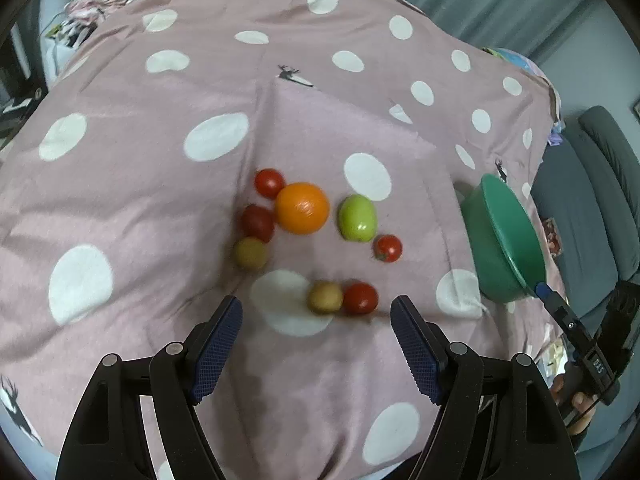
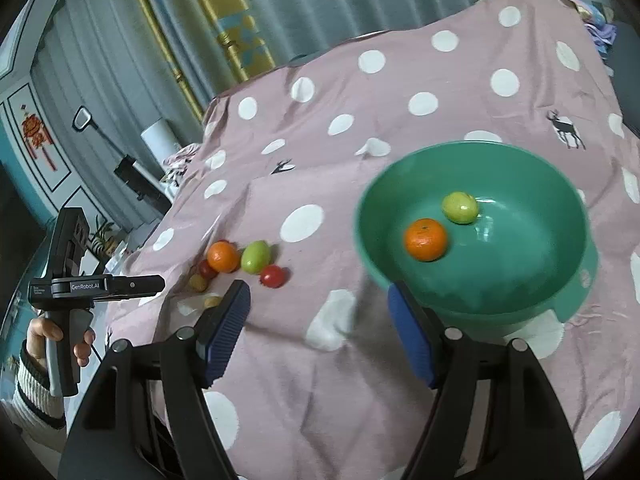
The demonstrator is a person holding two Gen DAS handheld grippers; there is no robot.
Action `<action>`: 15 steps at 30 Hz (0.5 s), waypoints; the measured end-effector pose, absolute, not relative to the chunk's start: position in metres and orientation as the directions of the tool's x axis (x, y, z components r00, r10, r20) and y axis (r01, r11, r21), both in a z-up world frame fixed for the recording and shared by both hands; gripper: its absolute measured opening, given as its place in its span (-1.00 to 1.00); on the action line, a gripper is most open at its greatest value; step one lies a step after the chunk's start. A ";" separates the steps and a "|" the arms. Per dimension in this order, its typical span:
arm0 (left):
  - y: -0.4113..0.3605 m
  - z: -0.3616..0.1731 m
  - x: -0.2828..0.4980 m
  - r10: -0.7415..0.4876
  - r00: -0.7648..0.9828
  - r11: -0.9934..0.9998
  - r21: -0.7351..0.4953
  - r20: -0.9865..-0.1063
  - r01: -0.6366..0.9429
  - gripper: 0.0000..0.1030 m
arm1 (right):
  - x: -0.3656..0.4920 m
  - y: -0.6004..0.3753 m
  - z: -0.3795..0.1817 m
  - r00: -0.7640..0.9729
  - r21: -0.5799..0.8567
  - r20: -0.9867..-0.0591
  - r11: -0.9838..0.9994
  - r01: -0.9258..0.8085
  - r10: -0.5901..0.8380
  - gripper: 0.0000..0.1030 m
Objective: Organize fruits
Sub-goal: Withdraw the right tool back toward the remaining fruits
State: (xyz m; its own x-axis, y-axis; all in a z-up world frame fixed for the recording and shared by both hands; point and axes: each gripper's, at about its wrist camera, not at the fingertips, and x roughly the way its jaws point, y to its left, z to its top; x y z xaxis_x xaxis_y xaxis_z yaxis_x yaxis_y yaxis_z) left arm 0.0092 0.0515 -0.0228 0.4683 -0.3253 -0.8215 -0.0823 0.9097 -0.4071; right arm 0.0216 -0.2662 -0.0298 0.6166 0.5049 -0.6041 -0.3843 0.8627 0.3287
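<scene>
Both hand-held grippers, left gripper [image 1: 316, 310] and right gripper [image 2: 318, 294], gape wide and empty above a pink polka-dot cloth [image 1: 140, 208]. A blurred round yellowish fruit [image 1: 325, 297] lies loose; the glossy green plastic bowl [image 2: 560, 280], partly hidden, holds a dimpled orange [image 2: 425, 239].

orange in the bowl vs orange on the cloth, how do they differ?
The orange in the bowl rests inside the green bowl, beside only a yellow-green fruit. The orange on the cloth lies on the spotted cloth, crowded by small tomatoes. Both are round, orange, and ungripped.
</scene>
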 end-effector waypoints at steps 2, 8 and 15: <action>0.056 -0.025 0.003 -0.331 0.466 0.905 -0.416 -0.820 -0.088 0.49 | 0.021 -0.260 -0.030 0.607 0.326 -0.609 0.859 -0.395 0.510 0.40; 0.058 -0.031 -0.005 -0.369 0.460 0.888 -0.453 -0.808 -0.084 0.49 | 0.019 -0.242 -0.035 0.577 0.314 -0.634 0.853 -0.417 0.516 0.40; 0.060 -0.038 -0.009 -0.396 0.449 0.877 -0.475 -0.801 -0.073 0.49 | 0.018 -0.221 -0.045 0.536 0.303 -0.667 0.846 -0.439 0.517 0.40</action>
